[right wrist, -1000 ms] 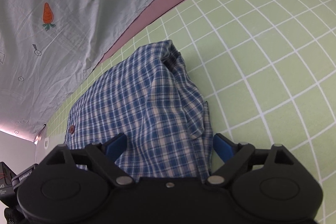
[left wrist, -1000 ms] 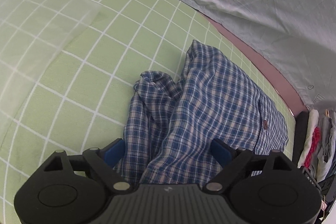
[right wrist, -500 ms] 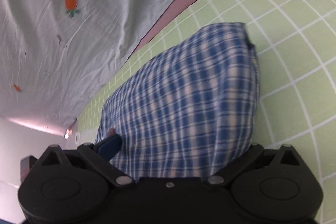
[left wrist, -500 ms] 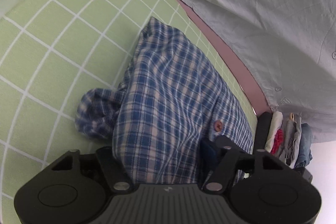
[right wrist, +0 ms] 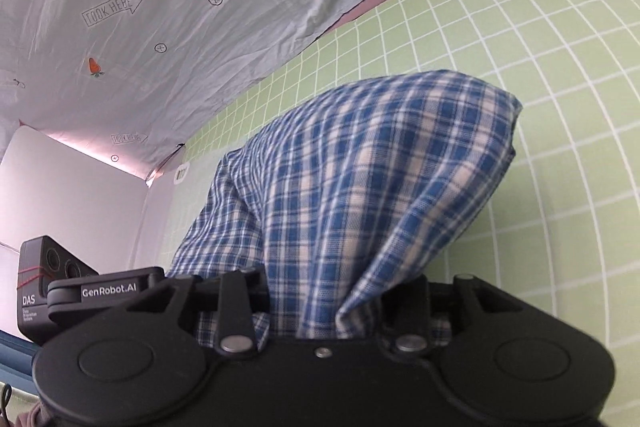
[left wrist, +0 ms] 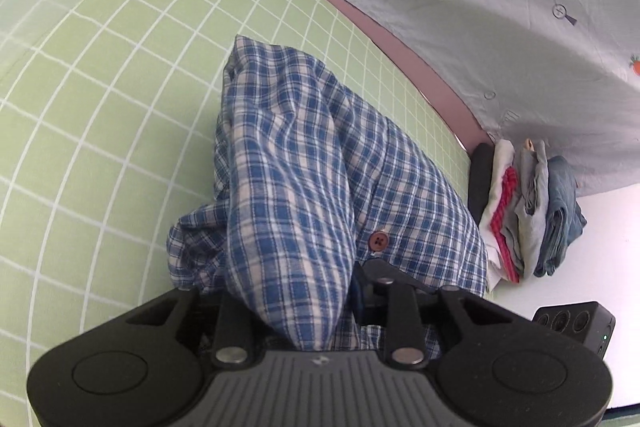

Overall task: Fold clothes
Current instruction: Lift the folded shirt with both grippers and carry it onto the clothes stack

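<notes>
Between the fingers of the left tool a thick fold of the blue plaid shirt is pinched, and the right tool grips another bunched fold of the same shirt. Both tools' jaws have just been closing: a second ago they stood wide with the cloth loose between the blue pads, and now they are narrow and clamped on the fabric, which is drawn up taut toward each camera rather than lying slack. The shirt rises straight from the tools and drapes down onto the green grid-patterned sheet, a dark red button showing just beside the left tool's right finger. The pads themselves are mostly buried under cloth, so their contact is hard to see. Beyond lie a grey carrot-print cloth, a stack of folded clothes and a black camera box, partly cut off behind the tool.
</notes>
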Motion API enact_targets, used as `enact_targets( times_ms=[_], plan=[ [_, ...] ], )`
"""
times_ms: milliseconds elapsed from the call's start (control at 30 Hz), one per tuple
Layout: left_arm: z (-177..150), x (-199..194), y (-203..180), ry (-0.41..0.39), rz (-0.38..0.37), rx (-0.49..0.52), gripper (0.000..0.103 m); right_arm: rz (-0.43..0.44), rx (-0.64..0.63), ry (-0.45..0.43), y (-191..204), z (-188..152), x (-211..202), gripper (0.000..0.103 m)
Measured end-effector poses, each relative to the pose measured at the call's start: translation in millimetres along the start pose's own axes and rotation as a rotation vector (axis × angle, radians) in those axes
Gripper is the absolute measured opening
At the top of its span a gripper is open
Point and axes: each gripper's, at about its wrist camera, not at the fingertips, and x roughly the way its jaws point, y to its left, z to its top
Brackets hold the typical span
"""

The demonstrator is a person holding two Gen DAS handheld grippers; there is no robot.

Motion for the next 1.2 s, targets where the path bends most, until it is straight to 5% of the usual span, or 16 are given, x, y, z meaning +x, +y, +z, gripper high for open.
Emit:
enact_targets(
  times_ms=[333,633,933,1200],
  plan=[
    [-59,-1,-42,0.131,-0.094,0.163,0.032,-0.141,0.054,-0.151,5,-71,-89,0.040],
    [-124,59,-131,0.167,-0.150,0.272,0.032,-0.210,0.091,-0.264,-64,-89,-190,0.040],
    [-155,151,-286,0.005,-0.221,0.313,0.032,-0.177,-0.022,-0.338,-180,-9,-315,0.040],
    [-126,199,-436,-0.124,-0.292,0.406,0.032,-0.199,-0.221,-0.446,-223,108,-420,0.040]
  ],
)
